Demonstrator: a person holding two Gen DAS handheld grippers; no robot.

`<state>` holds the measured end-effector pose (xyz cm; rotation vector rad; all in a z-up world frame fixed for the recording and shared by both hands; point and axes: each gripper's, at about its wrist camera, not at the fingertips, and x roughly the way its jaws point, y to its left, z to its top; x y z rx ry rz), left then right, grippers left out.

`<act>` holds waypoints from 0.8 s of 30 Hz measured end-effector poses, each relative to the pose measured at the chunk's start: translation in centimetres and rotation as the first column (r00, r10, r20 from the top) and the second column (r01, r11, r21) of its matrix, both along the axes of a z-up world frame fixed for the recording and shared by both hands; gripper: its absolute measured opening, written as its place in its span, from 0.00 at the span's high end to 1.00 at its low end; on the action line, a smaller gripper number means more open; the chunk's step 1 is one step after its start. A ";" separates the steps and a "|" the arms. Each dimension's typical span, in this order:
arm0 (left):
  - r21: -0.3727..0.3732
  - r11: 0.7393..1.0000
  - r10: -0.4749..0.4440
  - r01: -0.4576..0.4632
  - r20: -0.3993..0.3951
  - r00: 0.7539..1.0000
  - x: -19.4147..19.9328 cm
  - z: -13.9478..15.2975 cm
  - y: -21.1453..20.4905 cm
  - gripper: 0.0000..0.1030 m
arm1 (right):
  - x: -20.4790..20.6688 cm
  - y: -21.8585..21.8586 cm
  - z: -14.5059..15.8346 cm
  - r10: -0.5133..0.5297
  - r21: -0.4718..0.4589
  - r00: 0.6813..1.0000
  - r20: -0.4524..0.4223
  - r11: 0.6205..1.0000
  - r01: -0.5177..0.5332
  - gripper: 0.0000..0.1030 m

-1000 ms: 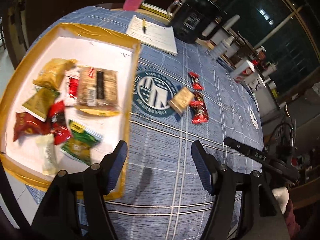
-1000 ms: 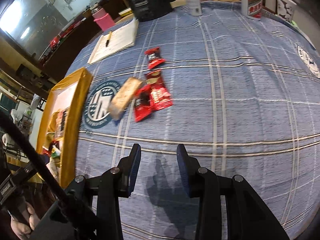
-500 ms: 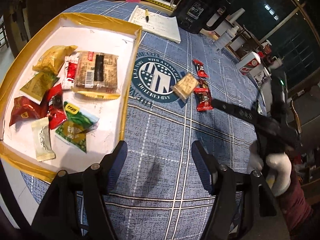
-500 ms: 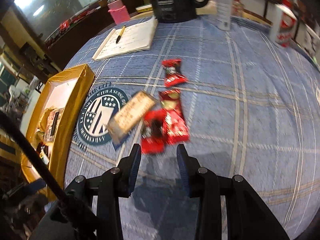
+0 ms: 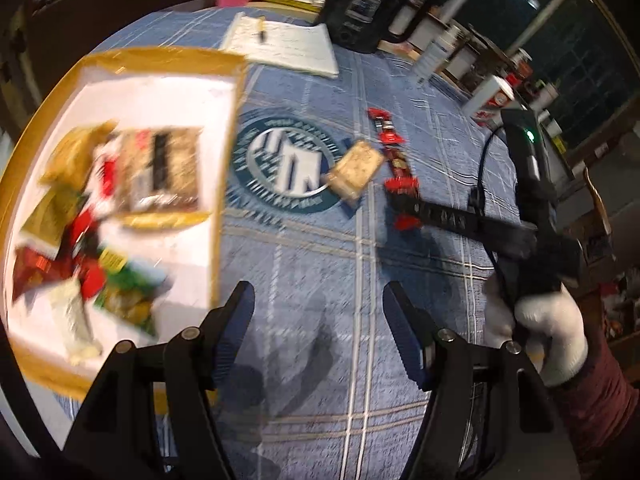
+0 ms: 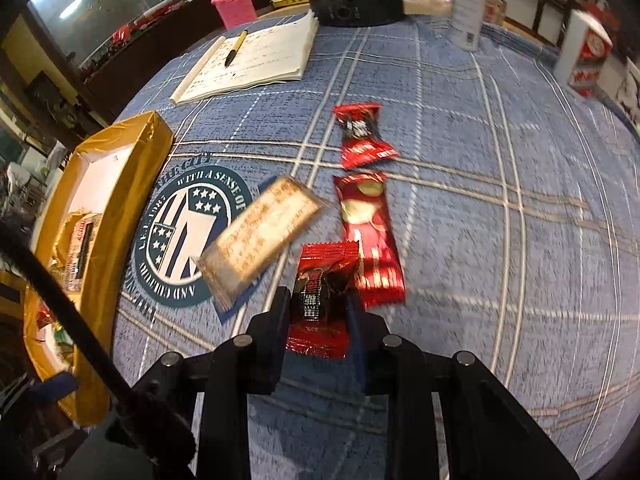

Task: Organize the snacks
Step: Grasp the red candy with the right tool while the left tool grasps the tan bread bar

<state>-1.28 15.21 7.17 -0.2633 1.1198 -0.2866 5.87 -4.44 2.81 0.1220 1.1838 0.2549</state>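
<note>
Right gripper (image 6: 316, 312) has travelled forward and down onto the loose snacks and its jaws have just been closing; they now pinch the near red packet (image 6: 320, 300) by its sides

Left wrist view:
- left gripper (image 5: 318, 320) hangs over bare blue checked tablecloth (image 5: 320, 400), fingers spread, nothing between them; picture smeared, the camera having shifted a little since the earlier frame
- gold-edged tray (image 5: 224, 152) on its left side, holding a heap of packets already sorted, the big brown biscuit pack (image 5: 164, 168) on top
- across the cloth, the right gripper (image 5: 404, 204), held by a white-gloved hand (image 5: 544, 332), has reached the red packets (image 5: 396, 168) beside the tan cracker pack (image 5: 356, 168); a second ago it was well short of them

Right wrist view:
- near red packet sits between the pads, wrapper crumpled in; whether it is off the cloth, cannot tell
- long red packet (image 6: 368, 236) lies just beyond and touching or overlapping it; small red packet (image 6: 360, 136) farther off; tan cracker pack (image 6: 260, 236) to the left over the round emblem (image 6: 176, 240)
- tray (image 6: 128, 184) at far left edge

Judgement: grasp made; next is lift and carry to the tray. Three snacks left on the cloth. Risk: dragging the long red packet along
</note>
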 end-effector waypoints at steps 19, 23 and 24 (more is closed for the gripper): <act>0.184 0.971 -0.155 0.155 -0.014 0.988 12.9 -5.0 -8.5 0.33 | -8.8 -6.9 -0.1 -0.165 0.140 0.982 -0.088 0.974 0.177 0.74; 0.262 0.949 -0.187 0.177 0.012 0.982 13.6 -5.4 -9.5 0.28 | -9.2 -7.2 -0.3 -0.164 0.145 0.982 -0.095 0.974 0.177 0.74; 0.266 0.947 -0.190 0.180 0.009 0.982 13.9 -5.5 -9.6 0.27 | -9.2 -7.1 -0.3 -0.160 0.145 0.982 -0.095 0.974 0.173 0.74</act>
